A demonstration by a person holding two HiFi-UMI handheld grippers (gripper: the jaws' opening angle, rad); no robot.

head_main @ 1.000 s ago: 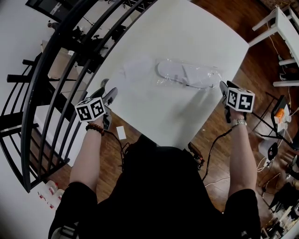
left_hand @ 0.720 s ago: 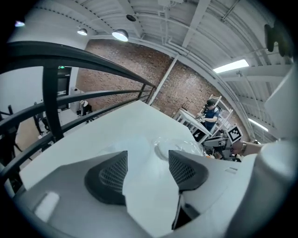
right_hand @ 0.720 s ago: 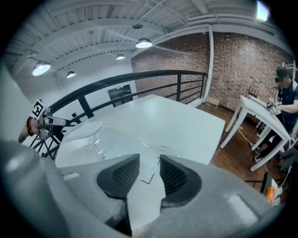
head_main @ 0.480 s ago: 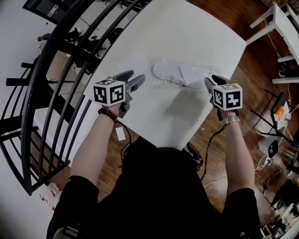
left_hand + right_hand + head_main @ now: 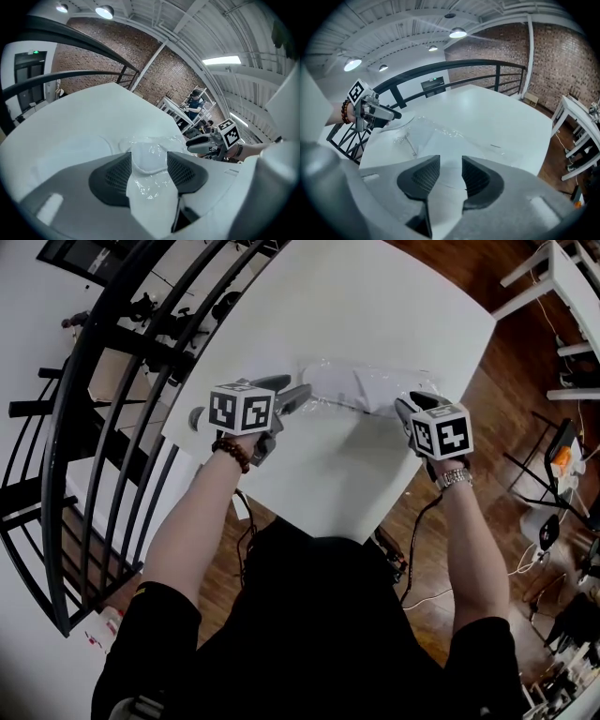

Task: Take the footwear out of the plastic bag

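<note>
Two hand-held grippers are positioned over a white table [image 5: 375, 296], one at each end of a clear plastic bag [image 5: 398, 382].

1. Task item. One white slipper [image 5: 339, 385] lies flat inside the plastic bag, lengthwise across the near half of the table. The bag is wrinkled, lies on the table surface and fully encloses the slipper.

2. Left gripper [image 5: 298, 396]. It points down and across at the left end of the bag.
   - The jaws stand well apart and have just been closing.
   - In the left gripper view, the rounded end of the slipper, under its plastic, sits between the two dark ribbed pads [image 5: 112, 176].
   - The slipper end fills the gap from pad to pad. No clamping or deformation of the slipper is visible.

3. Right gripper [image 5: 405, 407]. It points steeply down at the right end of the bag.
   - The jaws are partly open, with a narrow gap between the pads [image 5: 423, 178].
   - Only flat white surface and a fold line of the plastic show in that gap. The pads grip nothing.

4. Surroundings. A black railing [image 5: 103, 427] runs along the left edge of the table.
</note>
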